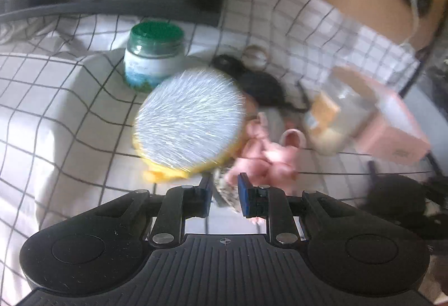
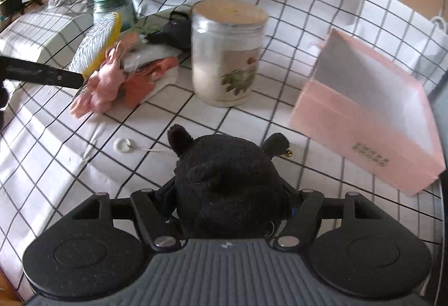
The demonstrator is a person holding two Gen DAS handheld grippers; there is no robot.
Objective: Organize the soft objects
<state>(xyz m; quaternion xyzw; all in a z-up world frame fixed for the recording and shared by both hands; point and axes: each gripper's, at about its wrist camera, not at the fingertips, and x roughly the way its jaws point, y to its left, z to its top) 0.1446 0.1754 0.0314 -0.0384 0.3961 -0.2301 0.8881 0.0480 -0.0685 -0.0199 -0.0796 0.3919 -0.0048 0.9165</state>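
My left gripper (image 1: 225, 188) is shut on a speckled grey soft piece (image 1: 225, 191) beside a pink plush toy (image 1: 266, 163). A round white furry pad with a yellow rim (image 1: 189, 121) lies just ahead of it. In the right wrist view the left gripper's black finger (image 2: 44, 73) reaches the pink plush (image 2: 105, 79) and the pad (image 2: 98, 44). My right gripper (image 2: 226, 202) is shut on a black plush toy with round ears (image 2: 224, 174), held above the checked cloth. An open pink box (image 2: 369, 110) sits to the right.
A green-lidded jar (image 1: 154, 54) stands behind the pad. A tall clear jar with a wooden lid (image 2: 226, 54) stands mid-table. A black pouch (image 2: 173, 31), orange cloth (image 2: 142, 79) and a small white ring (image 2: 122, 144) lie on the checked cloth (image 2: 252, 121).
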